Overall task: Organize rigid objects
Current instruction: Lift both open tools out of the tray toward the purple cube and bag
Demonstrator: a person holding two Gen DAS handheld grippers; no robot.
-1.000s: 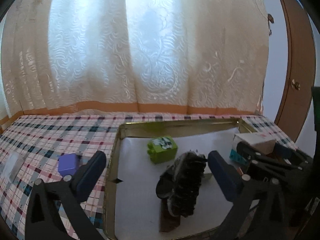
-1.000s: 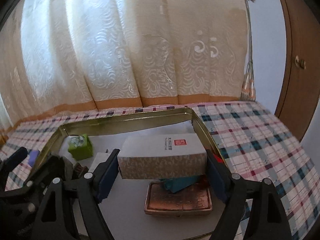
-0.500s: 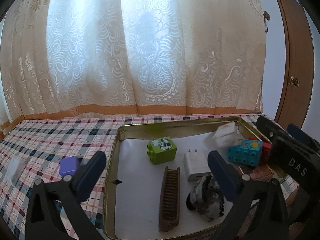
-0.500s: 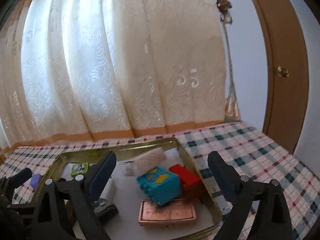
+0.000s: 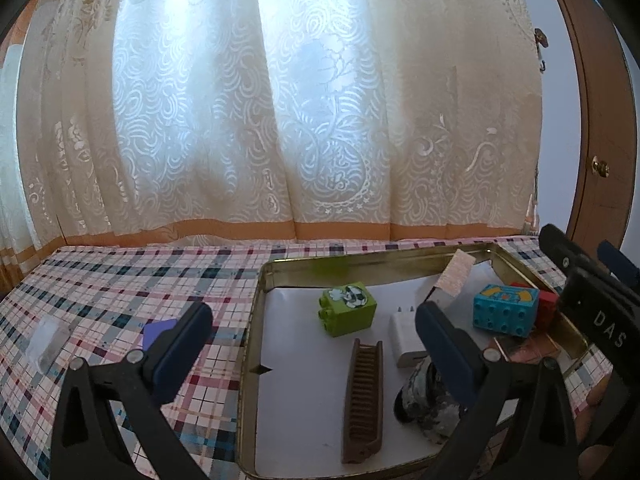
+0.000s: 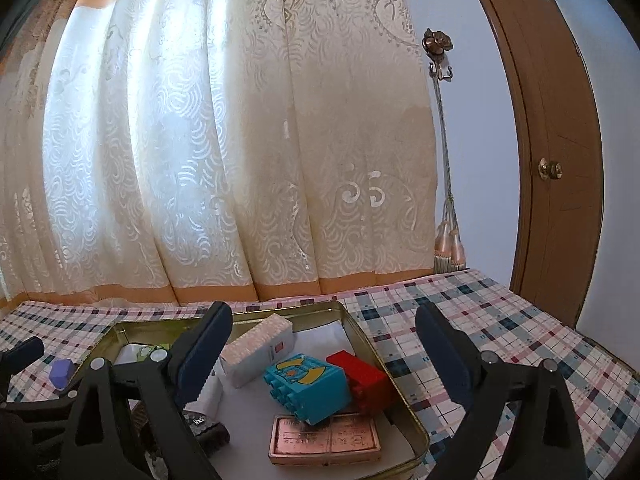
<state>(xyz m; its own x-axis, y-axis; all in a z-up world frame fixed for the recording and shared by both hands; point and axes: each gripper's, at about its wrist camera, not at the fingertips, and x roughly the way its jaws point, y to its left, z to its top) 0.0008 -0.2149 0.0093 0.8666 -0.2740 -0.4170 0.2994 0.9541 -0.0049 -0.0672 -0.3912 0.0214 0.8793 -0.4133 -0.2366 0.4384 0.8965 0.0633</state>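
A gold metal tray (image 5: 256,312) (image 6: 404,404) on the plaid table holds a green brick (image 5: 348,308), a brown comb (image 5: 362,396), a white charger (image 5: 404,334), a dark patterned object (image 5: 424,404), a blue brick (image 5: 504,308) (image 6: 308,388), a red brick (image 6: 366,380), a copper tin (image 6: 324,438) and a white patterned box (image 6: 256,350) leaning at the back. My left gripper (image 5: 312,344) is open and empty above the tray's left side. My right gripper (image 6: 324,352) is open and empty above the tray's right side.
A purple block (image 5: 154,330) (image 6: 62,372) and a clear plastic piece (image 5: 48,342) lie on the tablecloth left of the tray. A lace curtain hangs behind the table. A wooden door (image 6: 560,160) stands at the right.
My right gripper let go of the white box, which now leans in the tray's back, and both grippers drew up and back. The dark object dropped from my left gripper into the tray.
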